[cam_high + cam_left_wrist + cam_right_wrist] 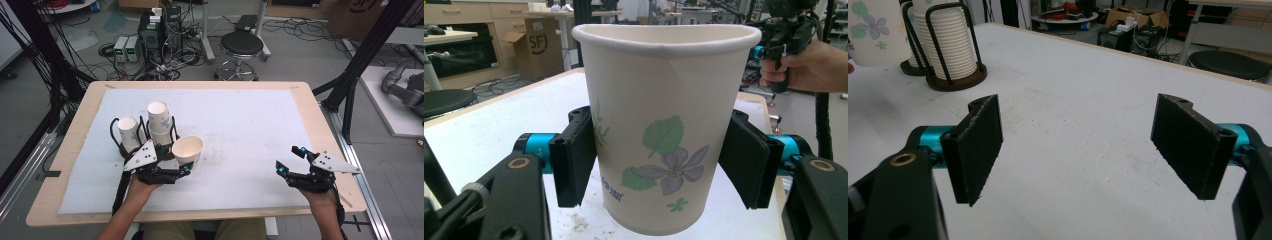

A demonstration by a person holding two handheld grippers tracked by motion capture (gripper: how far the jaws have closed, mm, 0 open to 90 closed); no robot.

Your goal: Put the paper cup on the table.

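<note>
The left tool (186, 170) grips a flowered paper cup (188, 149) upright between its jaws, just beside the cup racks (150, 131) on the desk (250, 130), while the right tool (289, 161) hovers open, well apart.

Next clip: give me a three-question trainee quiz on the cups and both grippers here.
1. True or false: the left gripper is shut on a flower-printed paper cup.
2. The right gripper has its jaws: A) shut on a cup B) open, nothing between them C) shut on nothing.
3. Fill in: the stacked cups sit in black wire ___.

Key: 1 true; 2 B; 3 holders.
</note>
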